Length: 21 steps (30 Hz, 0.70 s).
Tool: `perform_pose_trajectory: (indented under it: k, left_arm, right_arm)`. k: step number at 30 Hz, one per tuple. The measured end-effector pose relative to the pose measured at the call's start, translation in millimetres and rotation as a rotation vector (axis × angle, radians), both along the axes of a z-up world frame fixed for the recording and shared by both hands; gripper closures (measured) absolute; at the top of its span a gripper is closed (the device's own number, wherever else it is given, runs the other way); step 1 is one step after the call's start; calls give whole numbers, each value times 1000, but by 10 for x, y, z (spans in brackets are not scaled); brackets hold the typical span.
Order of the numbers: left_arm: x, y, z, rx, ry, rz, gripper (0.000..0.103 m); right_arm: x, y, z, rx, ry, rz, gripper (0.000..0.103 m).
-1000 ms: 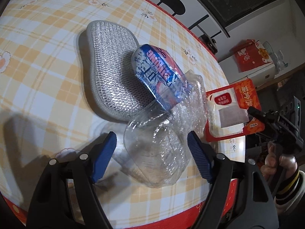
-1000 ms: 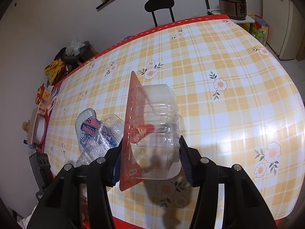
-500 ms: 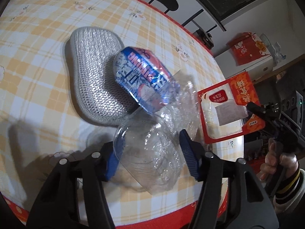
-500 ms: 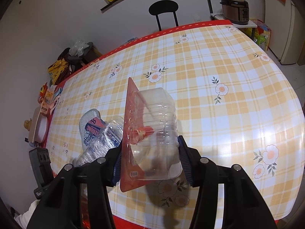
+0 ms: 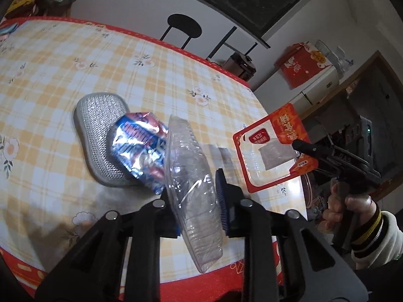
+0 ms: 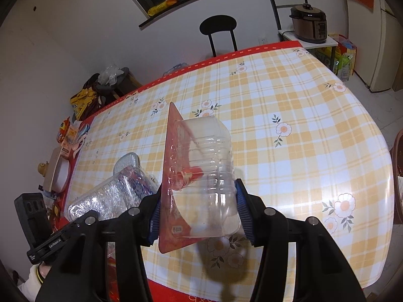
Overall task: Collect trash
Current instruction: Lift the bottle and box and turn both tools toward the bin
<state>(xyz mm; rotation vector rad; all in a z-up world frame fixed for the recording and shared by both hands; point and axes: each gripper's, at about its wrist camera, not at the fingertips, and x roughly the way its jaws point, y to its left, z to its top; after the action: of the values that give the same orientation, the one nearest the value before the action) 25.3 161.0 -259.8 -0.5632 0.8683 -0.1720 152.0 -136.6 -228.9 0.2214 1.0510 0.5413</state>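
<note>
My left gripper (image 5: 195, 201) is shut on a crushed clear plastic bottle (image 5: 191, 176) with a blue and red label (image 5: 139, 148), lifted above the checked table (image 5: 75, 63). The bottle also shows in the right wrist view (image 6: 113, 196). My right gripper (image 6: 197, 209) is shut on a clear blister pack with a red card back (image 6: 201, 176), held above the table's near edge. That pack shows in the left wrist view (image 5: 272, 151) at the right, with the right gripper (image 5: 335, 158) behind it.
A grey mesh scouring pad (image 5: 100, 130) lies on the table under the bottle's label. A black chair (image 6: 219, 32) stands at the far side. A rice cooker (image 6: 308, 24) sits on a side shelf. Bags and clutter (image 6: 100, 88) lie beyond the left edge.
My left gripper closed on the clear bottle, squashing it flat, and lifted it off the table. The right gripper keeps holding the blister pack, raised slightly.
</note>
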Motion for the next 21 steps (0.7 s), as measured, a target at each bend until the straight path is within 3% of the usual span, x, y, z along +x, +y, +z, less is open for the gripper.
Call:
perform_pose_trajectory:
  k: [21]
  left_arm:
    - [80, -648, 994, 129, -219, -164, 80]
  right_arm:
    - [-142, -906, 462, 51, -140, -131, 52]
